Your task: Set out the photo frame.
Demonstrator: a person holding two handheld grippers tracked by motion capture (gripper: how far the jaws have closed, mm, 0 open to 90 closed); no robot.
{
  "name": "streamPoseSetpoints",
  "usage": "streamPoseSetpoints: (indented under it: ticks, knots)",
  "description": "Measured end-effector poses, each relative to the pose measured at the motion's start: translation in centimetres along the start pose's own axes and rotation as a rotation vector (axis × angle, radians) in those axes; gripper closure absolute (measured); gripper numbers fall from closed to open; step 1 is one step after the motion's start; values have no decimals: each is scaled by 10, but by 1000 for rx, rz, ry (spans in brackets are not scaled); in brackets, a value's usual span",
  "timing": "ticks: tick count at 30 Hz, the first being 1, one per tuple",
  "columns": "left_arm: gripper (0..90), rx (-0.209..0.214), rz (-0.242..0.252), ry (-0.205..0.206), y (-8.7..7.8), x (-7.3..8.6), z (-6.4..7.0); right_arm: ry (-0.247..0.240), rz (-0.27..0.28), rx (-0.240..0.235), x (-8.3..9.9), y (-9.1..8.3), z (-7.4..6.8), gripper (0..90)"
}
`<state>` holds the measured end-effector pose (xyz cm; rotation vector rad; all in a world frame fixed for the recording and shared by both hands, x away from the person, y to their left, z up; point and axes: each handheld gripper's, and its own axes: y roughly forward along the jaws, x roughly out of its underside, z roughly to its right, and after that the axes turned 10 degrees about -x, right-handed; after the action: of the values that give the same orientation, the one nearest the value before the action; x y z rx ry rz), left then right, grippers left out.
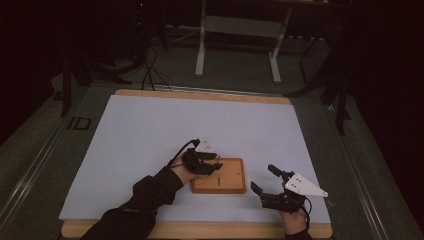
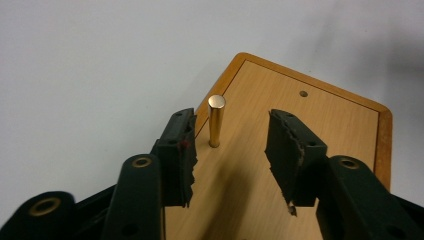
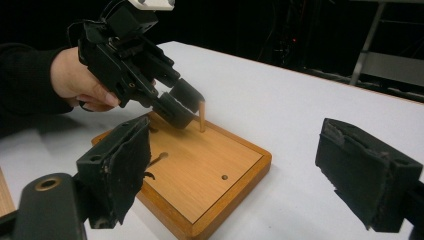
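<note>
Peg-and-board work at mid-course: one peg seated, one hole open.

Left to right: the left gripper (image 2: 230,150) hovers over the rectangular light-wood board with darker raised rim (image 1: 227,179), its jaws released and parted, gripping nothing; the short brass-coloured metal peg (image 2: 216,121) stands upright in the board just ahead of the left finger (image 2: 179,150), apart from both pads, so its seating appears done. A small empty hole (image 2: 303,93) lies beyond the far finger and probably awaits another peg. The right gripper (image 1: 272,186) waits beside the board's right edge, jaws wide, empty. Everything rests on a pale blue-grey sheet over a wooden tabletop (image 1: 150,125); behind it, a dark room with a white-legged desk frame (image 1: 237,45).
</note>
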<state>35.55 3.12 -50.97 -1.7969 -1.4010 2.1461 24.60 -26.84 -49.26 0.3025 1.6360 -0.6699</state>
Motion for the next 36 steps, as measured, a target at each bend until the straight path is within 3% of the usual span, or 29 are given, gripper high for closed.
streamPoseSetpoints:
  ticks: [10, 13, 25, 29, 36]
  knots:
    - [690, -27, 10, -16, 8, -7, -3, 4, -2, -4, 0, 0, 0, 140]
    - [718, -29, 3, -4, 9, -9, -2, 5, -1, -6, 1, 0, 1, 140]
    - [776, -38, 5, -5, 8, -7, 4, 6, -9, -8, 1, 1, 0, 140]
    - [808, -24, 5, -16, 9, -8, 1, 6, -10, -9, 1, 2, 0, 140]
    - [835, -15, -4, 3, 12, -11, -4, 5, -14, -9, 1, 2, 0, 140]
